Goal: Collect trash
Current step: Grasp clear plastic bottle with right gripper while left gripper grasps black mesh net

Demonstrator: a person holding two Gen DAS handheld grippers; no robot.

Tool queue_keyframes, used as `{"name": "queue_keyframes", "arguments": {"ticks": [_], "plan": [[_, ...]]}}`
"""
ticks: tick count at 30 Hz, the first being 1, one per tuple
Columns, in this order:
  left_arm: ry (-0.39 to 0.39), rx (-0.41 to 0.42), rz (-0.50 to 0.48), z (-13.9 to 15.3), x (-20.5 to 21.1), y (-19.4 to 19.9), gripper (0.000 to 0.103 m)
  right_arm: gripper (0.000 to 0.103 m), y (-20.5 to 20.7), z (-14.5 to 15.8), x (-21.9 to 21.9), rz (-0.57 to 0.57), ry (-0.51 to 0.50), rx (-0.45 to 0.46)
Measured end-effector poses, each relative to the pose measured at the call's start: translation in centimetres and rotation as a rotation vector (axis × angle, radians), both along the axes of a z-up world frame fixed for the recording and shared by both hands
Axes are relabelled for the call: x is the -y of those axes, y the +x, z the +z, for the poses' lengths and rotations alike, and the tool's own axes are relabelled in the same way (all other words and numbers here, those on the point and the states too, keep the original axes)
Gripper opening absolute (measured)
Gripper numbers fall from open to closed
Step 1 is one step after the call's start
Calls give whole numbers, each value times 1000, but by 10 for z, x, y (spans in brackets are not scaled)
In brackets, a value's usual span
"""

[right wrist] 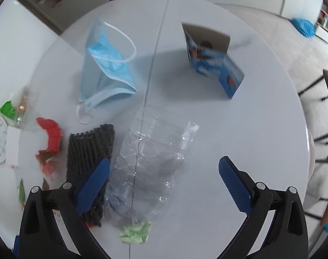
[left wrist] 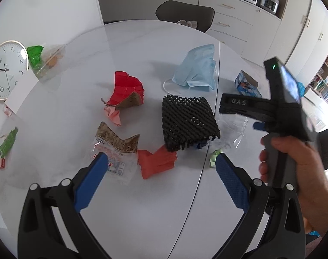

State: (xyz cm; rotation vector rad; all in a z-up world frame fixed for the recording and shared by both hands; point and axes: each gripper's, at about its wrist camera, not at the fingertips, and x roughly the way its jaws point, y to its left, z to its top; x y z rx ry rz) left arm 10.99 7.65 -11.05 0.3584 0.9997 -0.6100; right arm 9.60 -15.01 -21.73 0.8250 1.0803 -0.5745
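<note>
Trash lies scattered on a white round table [left wrist: 56, 133]. My left gripper [left wrist: 161, 161] is open and empty above an orange-red folded paper [left wrist: 156, 164], with a printed snack wrapper [left wrist: 116, 149] by its left finger. A black foam net [left wrist: 188, 120] lies just beyond. My right gripper [right wrist: 164, 168] is open and empty over a clear plastic bag [right wrist: 148, 164]; the black foam net [right wrist: 90, 153] lies under its left finger. In the left wrist view the right gripper's body [left wrist: 278, 108] is seen from the side, held by a hand. A blue face mask [right wrist: 105, 69] lies farther off.
A red crumpled carton [left wrist: 127, 90], a blue mask [left wrist: 196, 69], a blue printed box [right wrist: 213, 62], green paper scrap [right wrist: 136, 232] and a green-and-clear bag [left wrist: 43, 60] lie on the table. A wall clock [left wrist: 6, 69] stands at the left edge. A chair [left wrist: 185, 13] is behind.
</note>
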Motion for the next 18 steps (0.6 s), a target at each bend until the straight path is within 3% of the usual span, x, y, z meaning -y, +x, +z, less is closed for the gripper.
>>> {"name": "queue_keyframes", "arguments": {"ticks": [5, 11, 18], "plan": [[-25, -23, 0, -2, 1, 7, 95, 78, 1, -11, 3, -14, 67, 5], [-24, -21, -37, -6, 20, 6, 95, 76, -16, -8, 14, -10, 57, 38], [18, -22, -91, -22, 73, 4, 95, 76, -45, 22, 37, 30, -21, 77]]}}
